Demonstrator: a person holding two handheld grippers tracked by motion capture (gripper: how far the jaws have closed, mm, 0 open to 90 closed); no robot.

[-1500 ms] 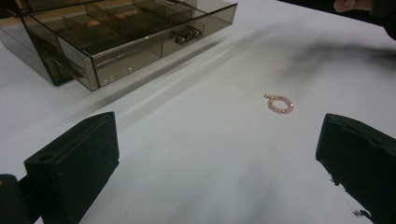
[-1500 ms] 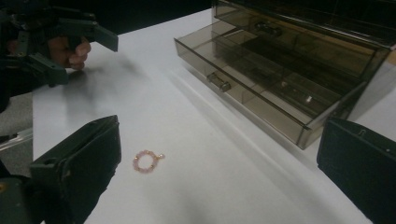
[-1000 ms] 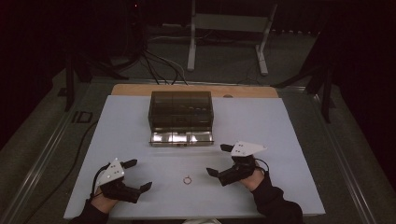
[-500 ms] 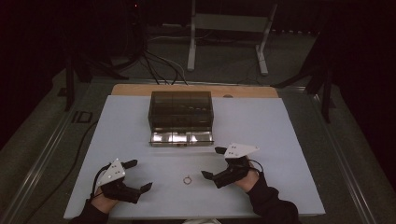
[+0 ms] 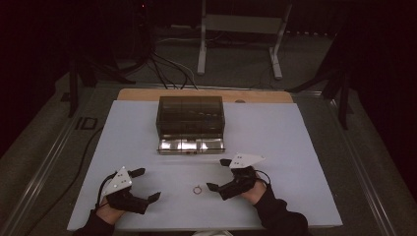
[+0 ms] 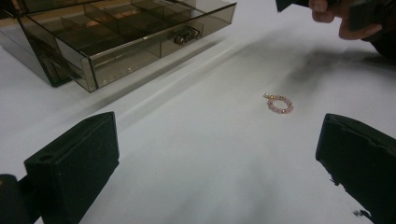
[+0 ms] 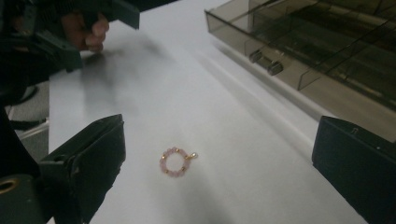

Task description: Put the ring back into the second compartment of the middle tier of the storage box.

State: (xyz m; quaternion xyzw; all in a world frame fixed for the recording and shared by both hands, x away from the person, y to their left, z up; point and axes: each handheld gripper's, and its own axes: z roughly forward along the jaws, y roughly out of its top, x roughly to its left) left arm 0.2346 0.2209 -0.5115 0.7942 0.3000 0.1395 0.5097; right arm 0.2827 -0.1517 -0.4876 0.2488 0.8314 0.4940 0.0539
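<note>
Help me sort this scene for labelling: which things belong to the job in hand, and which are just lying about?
In the job:
- pink bead ring, lying free on the white table
- right tool, open, nearest the ring
- left tool, open
- smoky clear organiser box with its drawer pulled out

Just about:
- cables on the floor
- metal stand behind the table

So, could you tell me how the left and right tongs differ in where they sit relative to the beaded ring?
The right tongs sit close to the beaded ring, pointing at it from the right; the left tongs sit farther off on its other side. In the right gripper view the ring lies between the jaws; in the left gripper view it lies well beyond them. Both are open, empty and low over the white table.
</note>
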